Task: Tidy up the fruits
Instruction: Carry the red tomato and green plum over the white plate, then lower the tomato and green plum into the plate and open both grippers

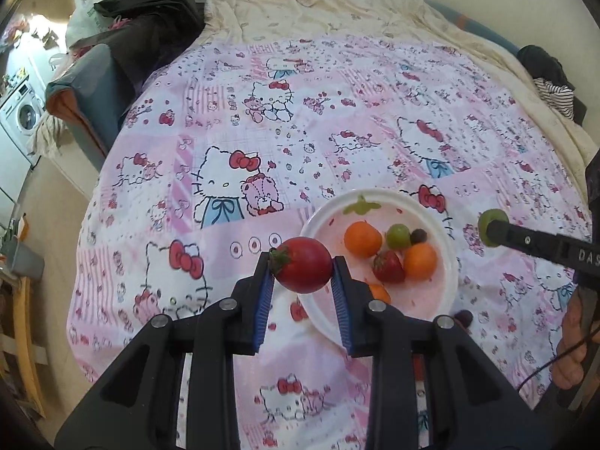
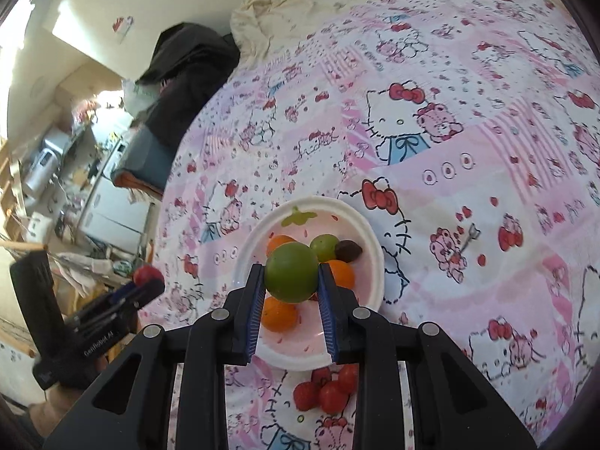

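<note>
A bed (image 1: 337, 120) covered in a pink cartoon-cat quilt (image 2: 468, 150) filled most of both views, with a cream sheet (image 1: 318, 3) bunched at its far end and a black bag (image 1: 150, 11) beside that. A washing machine (image 1: 22, 116) stood in the cluttered room beyond the bed's left side.

On the quilt lay a white plate (image 1: 442, 292) holding several fruits: two oranges (image 1: 363, 239), a smaller green fruit (image 1: 398, 235), a dark grape (image 1: 418, 236) and a strawberry (image 1: 390, 266). A third orange (image 2: 279, 315) showed on the near part of the plate in the right wrist view. Three strawberries (image 2: 326, 390) sat on the quilt just beside the plate's near rim.

The left gripper (image 1: 302, 270) hung over the plate's left edge, its jaws pinching a red tomato (image 1: 303, 270) with a green calyx. The right gripper (image 2: 290, 279) was above the plate, its jaws clamped on a round green fruit (image 2: 290, 273). A hand (image 1: 573, 345) gripped the right tool's handle.
</note>
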Available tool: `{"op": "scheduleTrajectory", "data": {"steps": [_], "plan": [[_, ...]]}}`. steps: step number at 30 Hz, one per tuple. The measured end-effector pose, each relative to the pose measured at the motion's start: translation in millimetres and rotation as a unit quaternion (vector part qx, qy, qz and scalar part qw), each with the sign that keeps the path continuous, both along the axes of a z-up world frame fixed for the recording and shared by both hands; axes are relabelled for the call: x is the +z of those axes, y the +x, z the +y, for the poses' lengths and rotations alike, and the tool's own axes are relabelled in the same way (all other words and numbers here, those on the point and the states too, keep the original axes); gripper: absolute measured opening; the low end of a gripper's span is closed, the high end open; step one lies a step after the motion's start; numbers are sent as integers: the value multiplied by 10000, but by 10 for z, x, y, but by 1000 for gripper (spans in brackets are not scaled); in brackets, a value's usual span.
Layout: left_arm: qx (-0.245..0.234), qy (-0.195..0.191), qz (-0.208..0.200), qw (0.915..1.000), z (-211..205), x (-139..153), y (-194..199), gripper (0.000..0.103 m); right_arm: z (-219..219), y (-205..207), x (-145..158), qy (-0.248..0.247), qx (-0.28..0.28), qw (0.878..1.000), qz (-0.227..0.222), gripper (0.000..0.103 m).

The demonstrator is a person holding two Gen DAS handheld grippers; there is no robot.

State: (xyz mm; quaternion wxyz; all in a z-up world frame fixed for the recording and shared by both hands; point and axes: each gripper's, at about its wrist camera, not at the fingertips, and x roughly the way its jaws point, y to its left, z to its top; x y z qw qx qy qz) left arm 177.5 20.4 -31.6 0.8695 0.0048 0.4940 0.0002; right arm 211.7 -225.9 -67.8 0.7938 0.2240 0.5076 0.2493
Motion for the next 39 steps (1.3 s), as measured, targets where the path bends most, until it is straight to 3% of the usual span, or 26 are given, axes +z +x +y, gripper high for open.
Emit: {"op": "scheduleTrajectory", "data": {"steps": [11, 19, 39], "plan": [[-110, 105, 342, 9993, -98, -464, 293, 27, 386, 342, -279, -265, 394, 9988, 144, 29], [-254, -21, 423, 9988, -133, -698, 389, 27, 561, 448, -456, -481, 559, 9970, 218, 29], [-232, -110, 596, 9979, -144, -868, 439, 28, 659, 419, -555, -726, 695, 9946, 249, 32]]}}
